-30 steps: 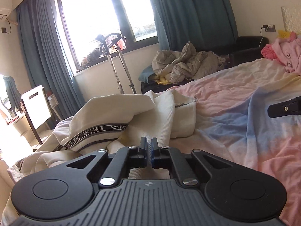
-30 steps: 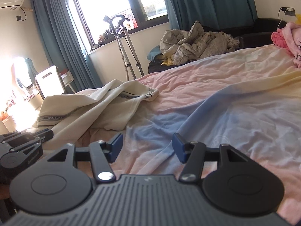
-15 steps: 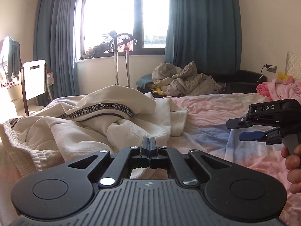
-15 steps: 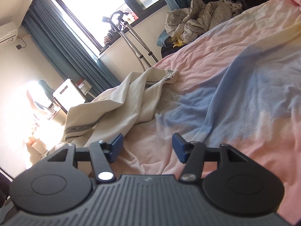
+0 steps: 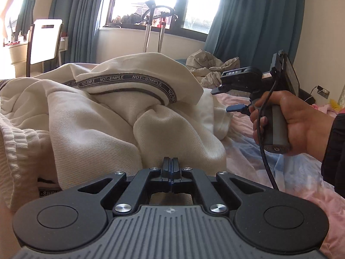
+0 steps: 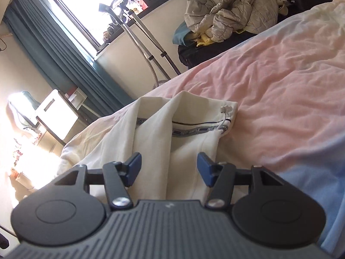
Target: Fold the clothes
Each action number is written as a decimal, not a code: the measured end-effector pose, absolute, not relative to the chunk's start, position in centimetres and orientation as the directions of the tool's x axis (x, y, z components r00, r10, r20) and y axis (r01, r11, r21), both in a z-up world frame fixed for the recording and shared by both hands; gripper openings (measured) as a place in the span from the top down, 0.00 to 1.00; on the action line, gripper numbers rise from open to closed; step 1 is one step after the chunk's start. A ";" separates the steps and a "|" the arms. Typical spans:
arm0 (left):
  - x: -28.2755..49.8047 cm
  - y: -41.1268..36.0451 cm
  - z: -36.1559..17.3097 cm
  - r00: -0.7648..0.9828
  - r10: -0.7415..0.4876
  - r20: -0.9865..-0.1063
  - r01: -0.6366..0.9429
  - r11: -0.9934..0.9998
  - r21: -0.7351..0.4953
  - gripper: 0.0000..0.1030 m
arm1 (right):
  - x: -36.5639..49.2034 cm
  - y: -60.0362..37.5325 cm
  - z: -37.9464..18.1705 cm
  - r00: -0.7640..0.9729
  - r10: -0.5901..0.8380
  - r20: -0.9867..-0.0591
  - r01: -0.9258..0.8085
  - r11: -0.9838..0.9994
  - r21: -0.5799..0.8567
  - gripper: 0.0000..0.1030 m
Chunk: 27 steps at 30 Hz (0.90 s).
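Note:
A cream garment (image 5: 103, 116) with a grey "NOT-SIMPLE" band lies crumpled on the pink and blue bed sheet (image 5: 297, 172). My left gripper (image 5: 170, 161) is shut on a fold of the garment at its near edge. My right gripper (image 6: 169, 169) is open, its blue pads either side of the garment's far end (image 6: 187, 142), near a white drawstring (image 6: 225, 116). In the left wrist view the right gripper (image 5: 232, 99) shows at the right, held in a hand, its jaws apart just past the garment's right edge.
The bed sheet (image 6: 280, 82) stretches to the right. A crumpled beige quilt (image 6: 235, 6) lies on a dark couch beyond the bed. Crutches (image 6: 140, 34) lean at the window sill. A white chair (image 5: 44, 41) stands at the left by the curtains.
My right gripper has moved left to the garment, which now lies between its open pads. My left gripper stays shut on the fabric and has swung left, closer to the heap.

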<state>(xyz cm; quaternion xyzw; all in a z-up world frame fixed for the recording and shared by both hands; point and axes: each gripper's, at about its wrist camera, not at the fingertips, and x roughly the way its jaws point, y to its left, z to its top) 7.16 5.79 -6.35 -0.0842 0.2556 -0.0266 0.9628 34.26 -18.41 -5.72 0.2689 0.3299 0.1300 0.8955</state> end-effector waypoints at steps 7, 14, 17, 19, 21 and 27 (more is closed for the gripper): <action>8.5 6.3 -7.6 0.853 -0.110 -0.511 0.016 0.983 -0.183 1.00 | 41.4 -16.4 -8.8 0.747 0.383 -0.543 0.014 0.808 0.589 0.42; 8.7 6.9 -8.0 0.850 -0.122 -0.512 0.015 0.978 -0.208 1.00 | 41.6 -15.3 -8.0 0.783 0.356 -0.509 -0.034 0.843 0.538 0.96; 8.5 7.1 -7.8 0.854 -0.135 -0.503 0.014 0.972 -0.236 1.00 | 39.7 -15.3 -5.8 0.815 0.339 -0.471 -0.067 0.861 0.504 0.97; 8.3 7.4 -7.5 0.860 -0.144 -0.490 0.015 0.966 -0.257 1.00 | 38.0 -15.9 -4.1 0.836 0.332 -0.436 -0.079 0.861 0.502 0.97; 7.9 7.5 -7.0 0.871 -0.144 -0.469 0.015 0.964 -0.267 1.00 | 35.6 -16.4 -2.0 0.858 0.315 -0.406 -0.094 0.873 0.479 0.97; 6.4 7.8 -5.6 0.903 -0.146 -0.403 0.032 0.960 -0.277 0.99 | 28.3 -20.6 3.3 0.924 0.220 -0.312 -0.060 0.891 0.451 0.97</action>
